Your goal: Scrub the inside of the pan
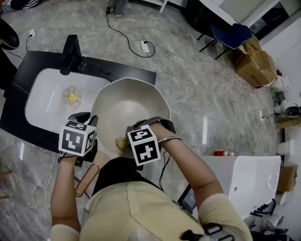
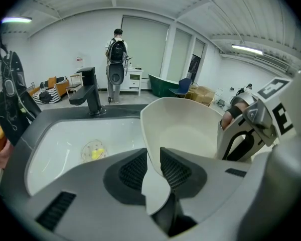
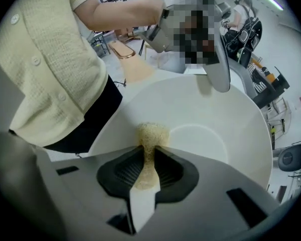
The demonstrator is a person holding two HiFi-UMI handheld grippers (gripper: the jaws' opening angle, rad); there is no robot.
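Sponge, tan and coarse, is pinched between the closed jaws of the right gripper and is set against the inner wall of the pan; this grip is shown only in the right gripper view. There the cream-white pan's flat base is seen at 3 o'clock of the sponge, with smooth wall rising beyond it. In the left gripper view the left gripper is shown clamped on the pan's rim, one pad inside and one outside. That detail is hidden under the marker cube in the head view. Only the head view gives the layout: the faceted pan is held tilted over the right end of the black counter, with the sponge at 6 o'clock of the bowl and the left grip at 8 o'clock. The white sink lies at 9 o'clock with a yellow object in it, and the faucet at 11 o'clock. From 12 to 4 o'clock the rim overhangs marbled floor.
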